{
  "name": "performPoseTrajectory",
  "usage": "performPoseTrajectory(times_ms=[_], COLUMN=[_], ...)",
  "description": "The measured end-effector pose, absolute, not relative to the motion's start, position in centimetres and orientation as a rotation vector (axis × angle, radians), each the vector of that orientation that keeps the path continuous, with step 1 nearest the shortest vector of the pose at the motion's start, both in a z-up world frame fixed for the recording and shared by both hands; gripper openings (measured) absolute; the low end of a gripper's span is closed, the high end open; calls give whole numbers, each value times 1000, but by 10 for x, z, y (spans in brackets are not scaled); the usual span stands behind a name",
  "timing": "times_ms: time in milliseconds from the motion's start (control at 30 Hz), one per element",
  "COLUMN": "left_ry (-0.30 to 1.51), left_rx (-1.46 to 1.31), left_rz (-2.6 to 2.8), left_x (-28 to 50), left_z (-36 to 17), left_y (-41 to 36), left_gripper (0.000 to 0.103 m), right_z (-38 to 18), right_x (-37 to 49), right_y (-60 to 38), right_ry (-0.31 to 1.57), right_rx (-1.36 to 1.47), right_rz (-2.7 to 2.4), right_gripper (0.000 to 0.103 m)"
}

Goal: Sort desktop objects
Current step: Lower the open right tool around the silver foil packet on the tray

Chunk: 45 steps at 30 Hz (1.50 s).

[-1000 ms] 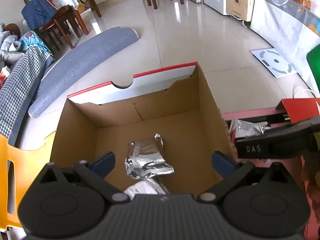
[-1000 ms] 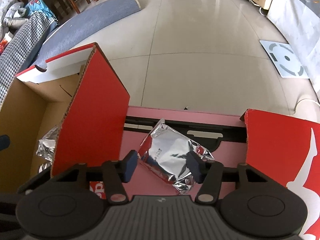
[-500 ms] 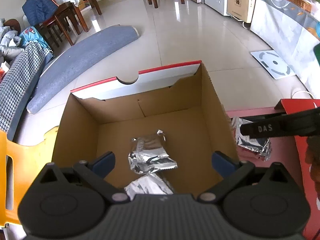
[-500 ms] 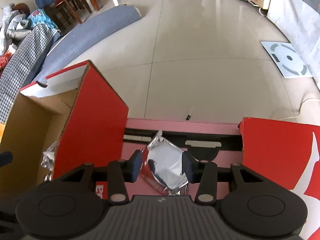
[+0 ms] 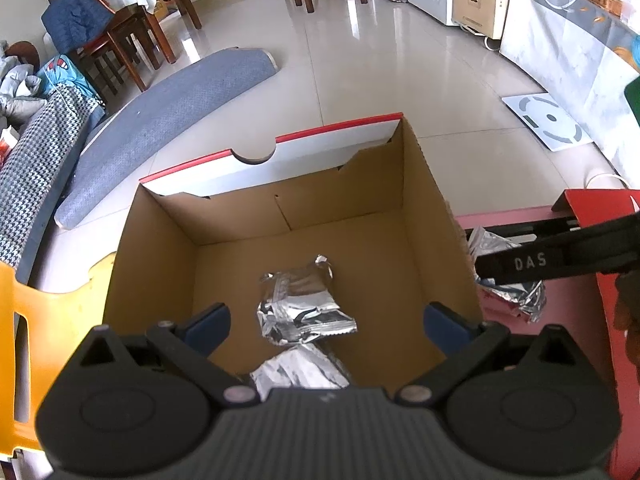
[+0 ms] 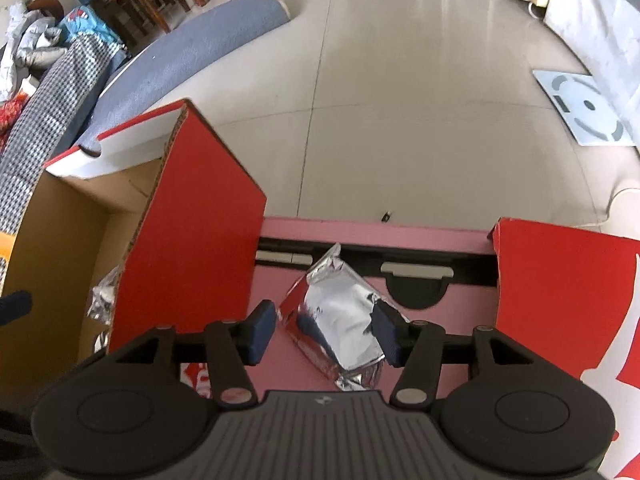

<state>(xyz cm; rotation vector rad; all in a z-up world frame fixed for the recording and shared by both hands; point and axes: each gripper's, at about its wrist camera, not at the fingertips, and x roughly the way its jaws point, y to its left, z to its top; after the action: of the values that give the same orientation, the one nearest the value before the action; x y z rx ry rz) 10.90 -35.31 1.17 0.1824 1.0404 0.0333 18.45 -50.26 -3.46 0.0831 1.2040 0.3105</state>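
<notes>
An open cardboard box [image 5: 420, 208] with red outer walls [image 6: 192, 240] holds two crumpled foil packets, one in the middle [image 5: 300, 304] and one at the near wall [image 5: 300, 372]. My left gripper [image 5: 326, 320] hovers open over the box with nothing between its fingers. To the right of the box a third foil packet [image 6: 340, 320] lies over the pink tabletop [image 6: 440, 232]. My right gripper [image 6: 324, 330] is shut on it, a pad at each side. In the left wrist view a right gripper finger [image 5: 528, 260] crosses over this packet [image 5: 512, 304]. Whether the packet still touches the table is unclear.
A second red box [image 6: 560, 280] stands at the right of the pink table. A black fitting [image 6: 416, 292] runs along the table's far side. A yellow plastic piece [image 5: 48, 320] is left of the cardboard box. Beyond lie a tiled floor and a blue-grey mat [image 5: 168, 112].
The right gripper's fingers came in from wide apart onto the foil packet, which crumpled narrower between them. The left gripper stayed open over the box and shifted only slightly.
</notes>
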Motion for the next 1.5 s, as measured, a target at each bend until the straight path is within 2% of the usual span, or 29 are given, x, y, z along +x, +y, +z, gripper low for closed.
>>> performPoseTrajectory(times_ms=[300,600,933,1367,1467,1500], left_ry=[1054,1055,1060,1068,1069,1071], left_rx=[184,169,184,190,194,194], left_rz=[30,27,15,15,14,15], left_x=[106,107,105,104,104,104], left_z=[9,11,10,8,7,7], left_y=[-350,-349,-351,-352,-352,-352], left_gripper=[103,103,103,103,103,103], right_z=[-33,-34,-44,-51,-50,-51], right_x=[172,171,164,168,168,168], right_y=[-504,-500,-486,-491,-490,-490], right_ry=[1248,1209,1164,1179,1178,1183], right_rx=[61,-47,-199,-180,-165,-171], right_rz=[384,415,427,401,396,392], right_gripper=[54,74,80,80,76,69])
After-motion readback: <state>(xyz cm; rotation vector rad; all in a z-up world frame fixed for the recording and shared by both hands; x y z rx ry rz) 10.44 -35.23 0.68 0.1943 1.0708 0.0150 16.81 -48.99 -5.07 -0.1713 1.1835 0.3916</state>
